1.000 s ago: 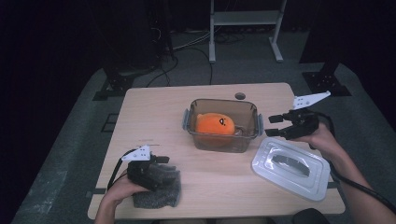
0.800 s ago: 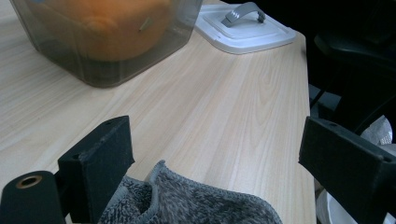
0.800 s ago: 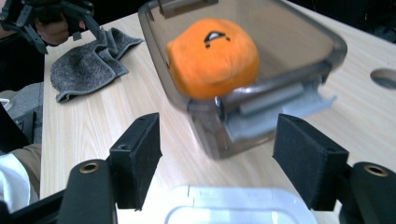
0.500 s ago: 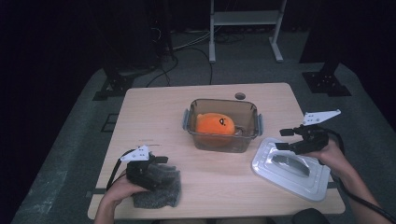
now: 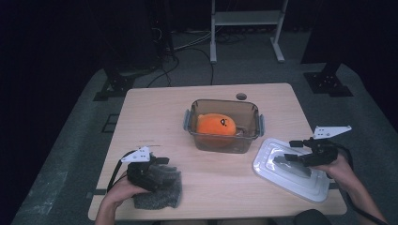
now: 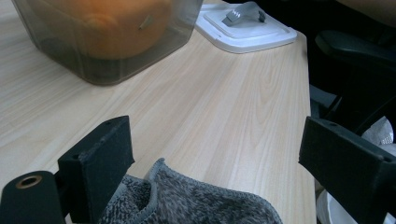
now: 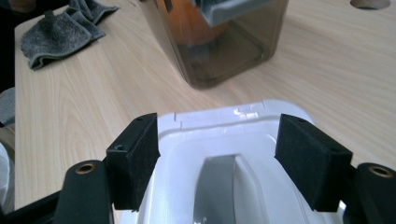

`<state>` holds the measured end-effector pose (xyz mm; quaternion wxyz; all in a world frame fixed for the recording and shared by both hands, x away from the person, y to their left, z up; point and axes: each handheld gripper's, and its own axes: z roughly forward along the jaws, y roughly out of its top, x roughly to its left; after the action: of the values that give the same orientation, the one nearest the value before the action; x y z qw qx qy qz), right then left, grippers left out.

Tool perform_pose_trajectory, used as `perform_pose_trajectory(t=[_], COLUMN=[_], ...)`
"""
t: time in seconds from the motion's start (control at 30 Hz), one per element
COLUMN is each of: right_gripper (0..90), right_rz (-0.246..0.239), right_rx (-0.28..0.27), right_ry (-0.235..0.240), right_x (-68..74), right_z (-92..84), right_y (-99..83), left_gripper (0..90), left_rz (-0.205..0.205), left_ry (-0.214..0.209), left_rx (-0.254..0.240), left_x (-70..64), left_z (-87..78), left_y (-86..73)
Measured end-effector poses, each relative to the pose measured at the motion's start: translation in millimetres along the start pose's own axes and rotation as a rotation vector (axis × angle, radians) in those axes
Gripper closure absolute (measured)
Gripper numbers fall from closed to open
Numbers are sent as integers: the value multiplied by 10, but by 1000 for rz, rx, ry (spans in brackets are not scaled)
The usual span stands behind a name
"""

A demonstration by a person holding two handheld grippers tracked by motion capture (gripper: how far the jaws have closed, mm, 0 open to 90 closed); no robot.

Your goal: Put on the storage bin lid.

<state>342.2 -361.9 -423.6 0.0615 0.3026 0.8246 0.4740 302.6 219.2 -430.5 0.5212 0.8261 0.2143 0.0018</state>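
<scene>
A clear container [image 5: 224, 125] with an orange plush toy [image 5: 216, 125] inside stands mid-table. Its white lid [image 5: 309, 185] with a grey handle [image 5: 291, 166] lies at the right front. My right gripper [image 5: 292, 150] hovers low over the lid. In the right gripper view it [image 7: 219, 144] is open, having just widened its jaws; they straddle the handle [image 7: 224, 186] without pressing it. A grey cloth [image 5: 159, 192] lies at the left front. My left gripper [image 5: 164, 168] rests over it, open [image 6: 217, 149], with the cloth [image 6: 187, 200] under and between the jaws, apart from the pads.
The wooden table [image 5: 155, 117] has a round cable hole [image 5: 241, 96] behind the container. The person's hands reach in from the near edge. Dark floor, cables and a white stand [image 5: 246, 18] lie beyond the table.
My right gripper has moved from beside the container's right end, down and toward the near edge, to over the lid. The left gripper and cloth have stayed put.
</scene>
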Motion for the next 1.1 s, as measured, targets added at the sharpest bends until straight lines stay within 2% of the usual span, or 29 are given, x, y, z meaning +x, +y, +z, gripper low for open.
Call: perform_pose_trajectory(t=[0.23, 0.47, 0.77, 0.87, 1.1], right_gripper=[292, 292, 315, 350, 500], right_rz=[9, 27, 19, 19, -5], right_rx=[-18, -30, -5, 6, 15], right_ry=[-3, -34, -54, -54, -64], right_x=[7, 6, 26, 30, 38], right_z=[-25, -31, 9, 36, 51], right_y=[-182, -331, -431, -460, -502], left_gripper=[89, 89, 89, 89, 89], left_rz=[0, -1, -1, -2, 0], left_ry=[1, 2, 1, 0, -3], left_rx=[1, -5, -4, -4, -2], left_x=[2, 0, -1, -1, -3], left_z=[-2, -13, -14, -13, -10], left_y=[-4, 0, 1, 1, 1])
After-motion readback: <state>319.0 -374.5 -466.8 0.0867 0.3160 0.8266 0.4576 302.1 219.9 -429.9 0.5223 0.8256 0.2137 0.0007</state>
